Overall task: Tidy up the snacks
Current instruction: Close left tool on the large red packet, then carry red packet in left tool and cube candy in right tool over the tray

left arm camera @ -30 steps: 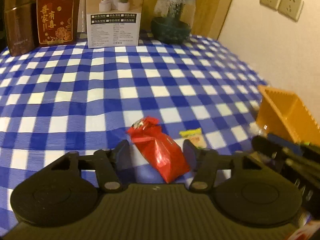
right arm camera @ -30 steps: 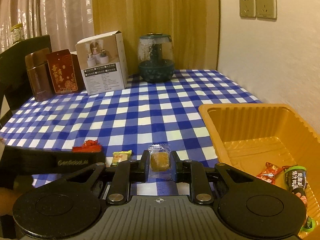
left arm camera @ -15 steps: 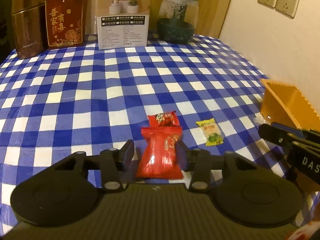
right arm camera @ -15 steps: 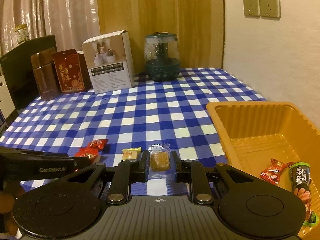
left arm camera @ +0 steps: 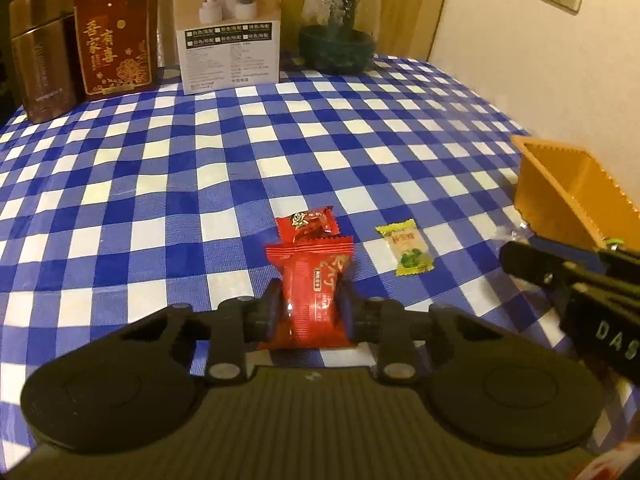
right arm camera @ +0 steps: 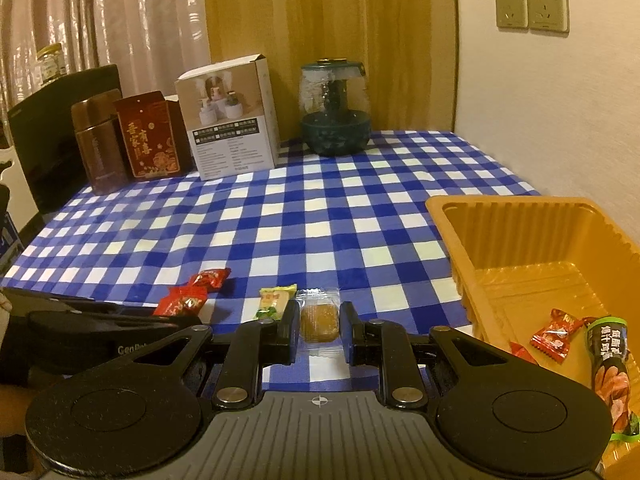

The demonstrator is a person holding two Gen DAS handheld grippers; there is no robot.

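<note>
My left gripper (left arm camera: 308,304) is shut on a large red snack packet (left arm camera: 310,284), low over the checked tablecloth. A small red candy (left arm camera: 307,224) and a yellow-green candy (left arm camera: 405,251) lie just beyond it. My right gripper (right arm camera: 319,330) is shut on a clear-wrapped brown pastry (right arm camera: 318,318) just above the cloth. The yellow-green candy (right arm camera: 274,302) and the small red candy (right arm camera: 210,278) lie to its left. The orange tray (right arm camera: 500,216) at the right holds red candies (right arm camera: 554,336) and a green-topped snack stick (right arm camera: 610,364).
At the table's far edge stand a brown canister (right arm camera: 98,144), a red box (right arm camera: 150,136), a white box (right arm camera: 232,120) and a dark green glass jar (right arm camera: 334,110). A wall with sockets runs along the right side. My left gripper's body (right arm camera: 80,328) lies left of the right gripper.
My left gripper has closed on the red packet and turned it straight. The view has shifted back a little. The right gripper still holds the pastry in about the same spot.
</note>
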